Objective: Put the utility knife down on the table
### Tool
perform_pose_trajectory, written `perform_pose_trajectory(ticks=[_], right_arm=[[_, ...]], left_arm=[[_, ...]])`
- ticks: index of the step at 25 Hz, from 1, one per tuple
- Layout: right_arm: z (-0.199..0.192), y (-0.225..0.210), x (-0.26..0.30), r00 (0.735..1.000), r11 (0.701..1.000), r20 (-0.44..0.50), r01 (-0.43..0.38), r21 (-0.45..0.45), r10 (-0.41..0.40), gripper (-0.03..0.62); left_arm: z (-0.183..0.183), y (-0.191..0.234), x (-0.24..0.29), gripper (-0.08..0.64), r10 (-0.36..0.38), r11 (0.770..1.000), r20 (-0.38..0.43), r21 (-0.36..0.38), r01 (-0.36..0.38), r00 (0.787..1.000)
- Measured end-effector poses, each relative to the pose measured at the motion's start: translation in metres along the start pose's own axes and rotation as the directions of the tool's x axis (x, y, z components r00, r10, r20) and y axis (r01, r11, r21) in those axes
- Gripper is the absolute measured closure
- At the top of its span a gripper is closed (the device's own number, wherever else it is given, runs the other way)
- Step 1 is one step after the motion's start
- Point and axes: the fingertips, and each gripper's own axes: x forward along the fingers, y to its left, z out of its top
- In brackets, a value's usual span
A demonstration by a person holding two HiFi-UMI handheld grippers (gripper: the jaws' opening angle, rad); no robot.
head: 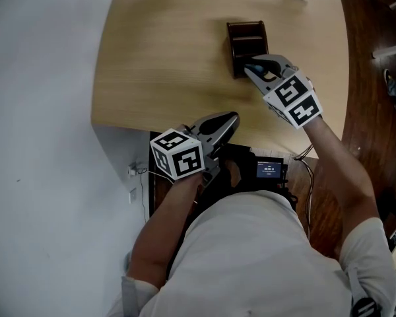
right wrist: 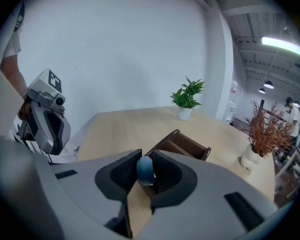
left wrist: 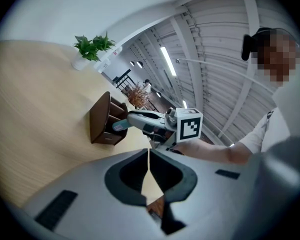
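My right gripper point(head: 252, 67) is shut on the utility knife point(right wrist: 144, 170), whose rounded blue end shows between the jaws. It hovers just in front of a dark brown desk organizer point(head: 246, 45) on the wooden table point(head: 165, 58). In the left gripper view the knife point(left wrist: 119, 126) sticks out of the right gripper point(left wrist: 140, 120) toward the organizer point(left wrist: 104, 120). My left gripper point(head: 232, 119) is shut and holds nothing, over the table's near edge. Its jaws point(left wrist: 149, 151) meet at the tips.
A small potted plant point(right wrist: 187, 98) stands at the table's far end, and a white vase of dried branches point(right wrist: 252, 154) stands at its right side. Bare tabletop spreads left of the organizer point(right wrist: 182, 145). A device with a lit screen point(head: 270, 169) sits below the near edge.
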Motion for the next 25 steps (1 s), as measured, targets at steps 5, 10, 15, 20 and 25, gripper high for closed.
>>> perform_pose_trajectory(ticks=[5, 10, 15, 20, 25], right_arm=[[-0.008, 0.008, 0.018, 0.999, 0.996, -0.046, -0.013, -0.089, 0.009, 0.518], [-0.023, 0.016, 0.039, 0.995, 0.969, -0.099, -0.015, -0.248, -0.01, 0.518], [-0.031, 0.021, 0.047, 0.994, 0.937, -0.107, -0.01, -0.35, -0.029, 0.518], [-0.035, 0.022, 0.047, 0.994, 0.929, -0.108, -0.006, -0.37, -0.037, 0.518], [-0.039, 0.026, 0.048, 0.992, 0.915, -0.125, -0.033, -0.403, -0.019, 0.517]], left_arm=[[-0.001, -0.004, -0.009, 0.555, 0.002, 1.0, 0.009, 0.001, -0.002, 1.0], [-0.006, -0.003, -0.016, 0.555, 0.01, 1.0, 0.008, -0.007, -0.01, 1.0], [-0.01, -0.003, -0.015, 0.555, 0.014, 1.0, 0.002, -0.015, -0.014, 1.0], [-0.01, -0.005, -0.015, 0.555, 0.004, 1.0, -0.003, -0.016, -0.004, 1.0], [-0.013, -0.007, -0.015, 0.555, 0.0, 1.0, -0.009, -0.013, 0.0, 1.0]])
